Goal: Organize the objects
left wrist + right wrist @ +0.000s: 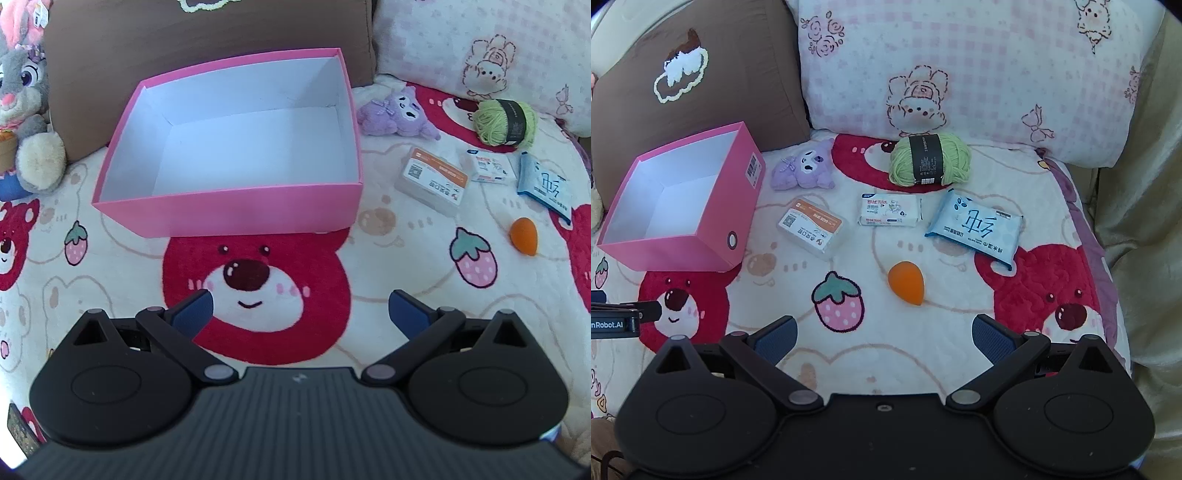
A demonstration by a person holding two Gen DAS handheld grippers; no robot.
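Both my grippers hang over the near part of the blanket (923, 332) with jaws spread wide and nothing between them. My left gripper (299, 312) hovers above a red bear face printed on the blanket, pointing level toward the box (236, 206), touching nothing. My right gripper (884, 338) is just as wide, also empty, aimed at the sponge (907, 282) lying just ahead of it on the blanket. From the right wrist view, the side of my left gripper pokes in at the left edge.

Lying open toward the blanket's far left, the pink box backs against a brown cushion (701, 74); its white inside holds nothing. A grey rabbit toy (26, 110) sits at the far left beside that cushion.

To the right of the box, laid out apart from each other: a small purple plush (805, 168) near the box's far corner, a green yarn ball (929, 158) with a black band further right, near the pink checked pillow (960, 66). Nearer me sits a row: a clear case (812, 227) with an orange label, a white tissue pack (890, 210), and a blue wipes pack (977, 230) toward the blanket's right edge.
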